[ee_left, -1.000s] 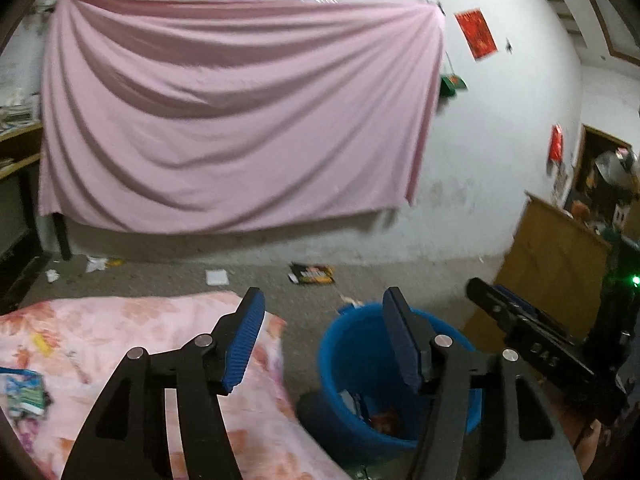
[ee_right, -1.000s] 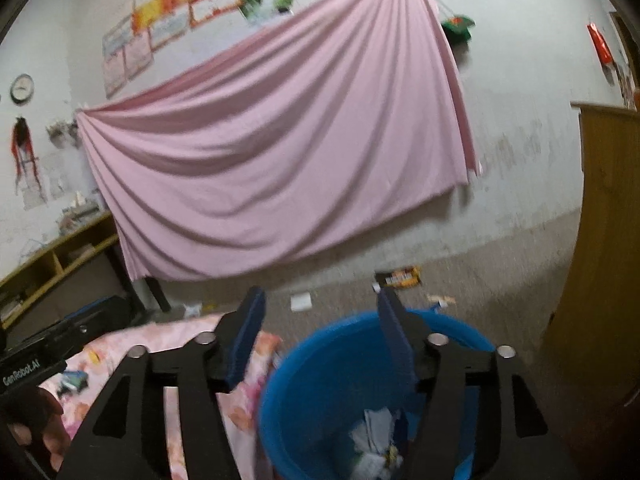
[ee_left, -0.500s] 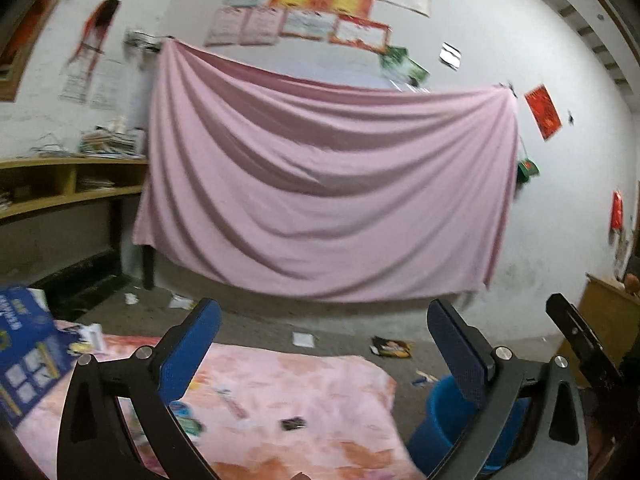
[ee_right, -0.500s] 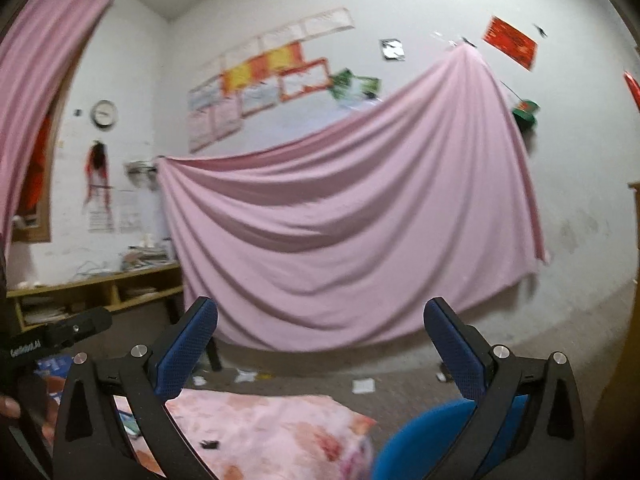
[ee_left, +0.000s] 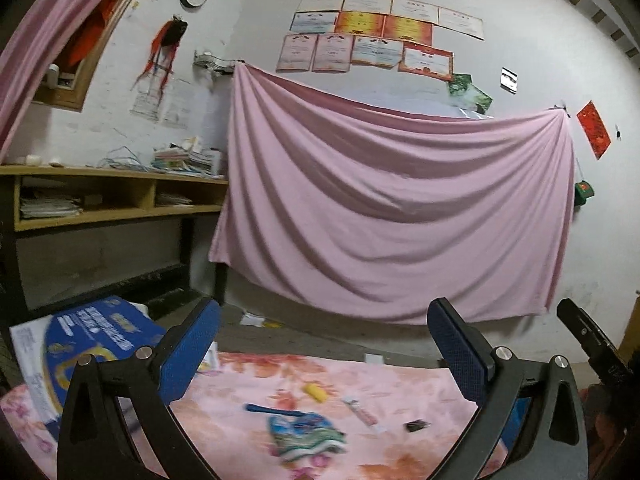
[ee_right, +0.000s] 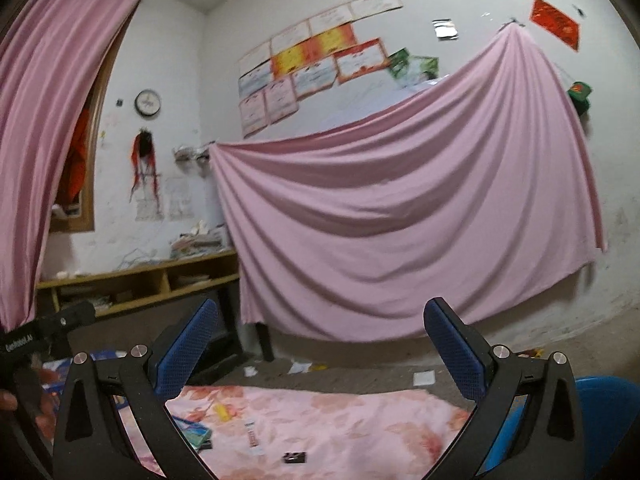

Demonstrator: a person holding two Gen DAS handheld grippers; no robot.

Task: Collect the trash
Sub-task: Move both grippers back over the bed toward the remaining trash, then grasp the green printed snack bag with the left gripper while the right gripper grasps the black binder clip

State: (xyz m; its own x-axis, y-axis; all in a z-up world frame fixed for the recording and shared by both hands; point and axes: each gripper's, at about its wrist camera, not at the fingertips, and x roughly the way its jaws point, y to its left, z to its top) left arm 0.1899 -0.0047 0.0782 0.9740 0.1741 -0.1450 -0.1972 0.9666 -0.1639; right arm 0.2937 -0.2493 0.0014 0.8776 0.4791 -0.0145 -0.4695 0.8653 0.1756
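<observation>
Both grippers are open and empty, held above a table with a pink floral cloth (ee_left: 400,380). Under my left gripper (ee_left: 324,344) lie a crumpled green-blue wrapper (ee_left: 306,436), a yellow piece (ee_left: 314,392), a white tube (ee_left: 360,412) and a small black scrap (ee_left: 416,425). My right gripper (ee_right: 320,344) looks over the same cloth (ee_right: 360,412) with the yellow piece (ee_right: 222,411), the tube (ee_right: 252,438) and the black scrap (ee_right: 295,457). The blue trash bin (ee_right: 604,420) stands at the right, partly behind the right finger.
A blue and white box (ee_left: 88,340) lies at the cloth's left end. A wooden shelf unit (ee_left: 112,200) stands along the left wall. A pink sheet (ee_left: 392,216) hangs on the back wall. Paper scraps (ee_right: 424,378) litter the floor.
Both grippers have opened wider and swung up and left, away from the blue bin toward the table. The bin has slid out to the right edge.
</observation>
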